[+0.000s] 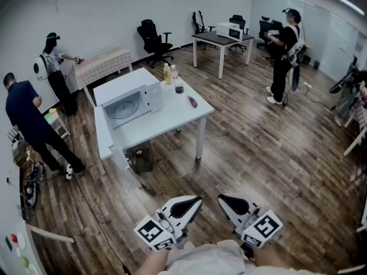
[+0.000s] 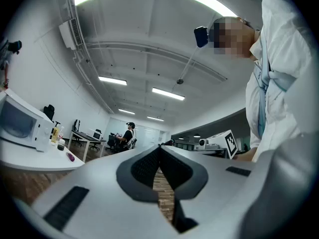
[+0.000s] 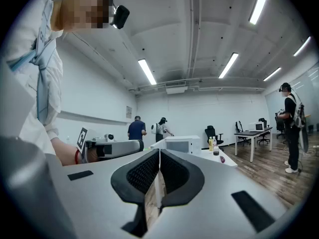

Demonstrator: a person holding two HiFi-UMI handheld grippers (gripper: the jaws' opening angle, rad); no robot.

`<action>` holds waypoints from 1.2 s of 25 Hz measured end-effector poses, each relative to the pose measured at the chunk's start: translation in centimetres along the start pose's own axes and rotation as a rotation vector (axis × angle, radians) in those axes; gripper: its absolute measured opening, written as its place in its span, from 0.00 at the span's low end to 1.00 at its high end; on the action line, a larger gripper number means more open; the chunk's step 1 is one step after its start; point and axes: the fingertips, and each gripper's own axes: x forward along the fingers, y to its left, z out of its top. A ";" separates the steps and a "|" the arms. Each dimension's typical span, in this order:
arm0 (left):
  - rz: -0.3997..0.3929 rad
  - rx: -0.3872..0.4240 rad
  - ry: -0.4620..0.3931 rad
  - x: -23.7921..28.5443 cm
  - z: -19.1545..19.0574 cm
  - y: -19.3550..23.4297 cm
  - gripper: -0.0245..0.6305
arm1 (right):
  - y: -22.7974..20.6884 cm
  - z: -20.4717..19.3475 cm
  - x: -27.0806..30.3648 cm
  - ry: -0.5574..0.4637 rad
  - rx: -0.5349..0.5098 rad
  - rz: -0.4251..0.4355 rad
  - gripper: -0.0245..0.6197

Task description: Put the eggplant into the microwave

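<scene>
A small purple eggplant (image 1: 192, 101) lies on the white table (image 1: 178, 119), near its right edge. The white microwave (image 1: 129, 101) stands on the same table to the left, its round turntable showing at the front. Both grippers are far from the table, held close to my body low in the head view. My left gripper (image 1: 198, 199) is shut and holds nothing; so is my right gripper (image 1: 221, 199). The left gripper view shows its jaws (image 2: 159, 151) closed, with the eggplant (image 2: 70, 157) and microwave (image 2: 20, 126) far left. The right gripper view shows the eggplant (image 3: 221, 159) beyond closed jaws (image 3: 159, 153).
Two bottles (image 1: 168, 73) and a dark cup (image 1: 179, 88) stand at the table's far side. A dark box (image 1: 141, 156) sits under it. Two people (image 1: 26, 116) work at the left wall, another person (image 1: 285, 50) stands at the right. A second table (image 1: 221, 39) and office chairs (image 1: 153, 39) lie behind.
</scene>
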 end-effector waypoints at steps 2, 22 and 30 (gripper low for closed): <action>-0.005 -0.002 0.009 -0.3 -0.1 -0.1 0.04 | 0.2 0.1 0.0 0.001 0.000 0.000 0.10; -0.015 -0.022 0.009 -0.4 -0.1 2.9 0.04 | -1.0 0.0 2.7 -0.030 0.021 -0.009 0.10; 0.009 -0.032 -0.005 -1.9 0.4 5.8 0.04 | -1.5 -0.2 5.9 -0.027 0.041 -0.006 0.10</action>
